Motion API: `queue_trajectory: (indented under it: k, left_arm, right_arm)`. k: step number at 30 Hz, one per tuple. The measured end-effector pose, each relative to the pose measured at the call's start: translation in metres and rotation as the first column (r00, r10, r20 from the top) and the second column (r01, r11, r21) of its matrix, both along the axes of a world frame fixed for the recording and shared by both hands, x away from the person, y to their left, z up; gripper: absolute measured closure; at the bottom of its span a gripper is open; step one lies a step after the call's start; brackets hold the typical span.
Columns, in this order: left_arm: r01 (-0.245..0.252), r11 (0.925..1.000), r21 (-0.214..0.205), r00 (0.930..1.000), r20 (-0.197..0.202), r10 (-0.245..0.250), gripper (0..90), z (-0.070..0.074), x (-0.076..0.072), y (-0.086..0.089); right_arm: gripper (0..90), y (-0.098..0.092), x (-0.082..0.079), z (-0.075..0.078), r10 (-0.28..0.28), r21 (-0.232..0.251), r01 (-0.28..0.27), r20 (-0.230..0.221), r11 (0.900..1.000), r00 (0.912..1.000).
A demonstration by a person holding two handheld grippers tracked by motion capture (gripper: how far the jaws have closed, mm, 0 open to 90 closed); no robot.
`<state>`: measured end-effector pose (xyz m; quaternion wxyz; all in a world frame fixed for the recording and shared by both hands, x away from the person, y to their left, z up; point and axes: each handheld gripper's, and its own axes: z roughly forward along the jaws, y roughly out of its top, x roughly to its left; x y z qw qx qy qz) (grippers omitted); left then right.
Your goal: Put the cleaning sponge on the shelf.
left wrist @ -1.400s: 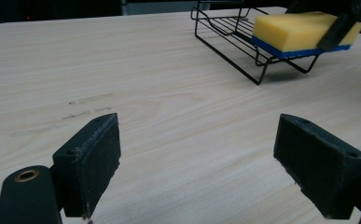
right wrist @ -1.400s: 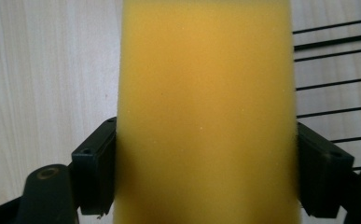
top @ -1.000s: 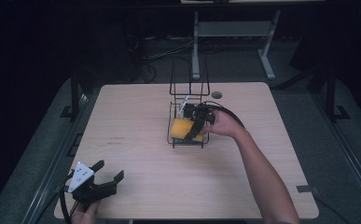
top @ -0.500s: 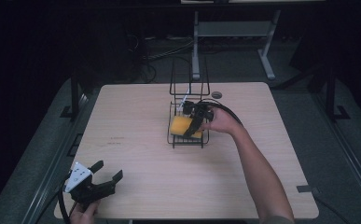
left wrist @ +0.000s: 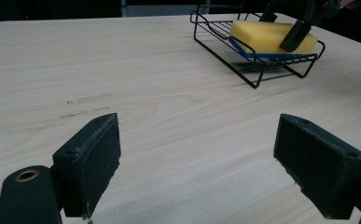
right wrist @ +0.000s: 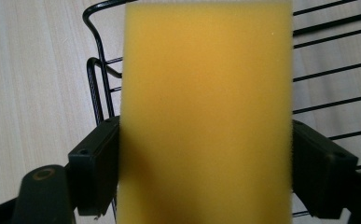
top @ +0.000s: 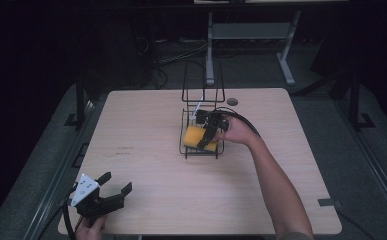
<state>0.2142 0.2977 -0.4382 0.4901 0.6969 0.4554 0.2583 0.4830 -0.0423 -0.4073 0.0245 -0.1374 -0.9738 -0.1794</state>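
Here the right gripper, arm outstretched, clamps the sponge; left gripper gapes.

Legible text, labels, brands, numbers, signs: none. Faint dark smudges on the table, left of centre in the high view and at left in the left gripper view, form no readable characters.

Overall light: even and overhead on the surface; the room beyond it is nearly black.
Shadows: soft, short, under the wire rack.
Glare: a mild sheen on the pale wood.
Focus: the sponge is blurred close up; the near tongs are slightly soft.
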Motion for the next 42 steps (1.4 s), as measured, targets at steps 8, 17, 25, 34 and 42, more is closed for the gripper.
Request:
queue_trajectory:
  k: [8,17,25,34,42]
  left_arm:
    - [0.005,0.9999,0.01,1.0,-0.004,-0.005,14.0,0.0,0.0,-0.002]
    - [0.012,0.9998,0.015,0.9999,-0.001,-0.012,14.0,-0.001,0.001,-0.003]
    - [0.009,0.9998,0.016,1.0,-0.003,-0.009,14.0,-0.001,0.001,-0.003]
    - [0.006,0.9998,0.019,1.0,-0.003,-0.006,14.0,-0.001,0.002,-0.002]
    - [0.012,0.9994,0.034,0.9999,0.0,-0.012,14.0,-0.001,0.002,-0.004]
  right_arm:
    - [16.4,-0.005,-0.003,0.005,-0.015,0.052,0.014,0.014,0.9985,0.9998]
    - [15.8,-0.014,-0.007,0.007,-0.037,0.073,0.035,0.023,0.9967,0.9991]
    - [15.3,-0.013,-0.01,0.014,-0.021,0.113,0.017,0.037,0.9934,0.9991]
    - [15.4,-0.024,-0.012,0.018,-0.046,0.152,0.042,0.025,0.9875,0.9986]
    - [15.6,-0.037,-0.013,0.019,-0.079,0.145,0.075,0.022,0.9866,0.9966]
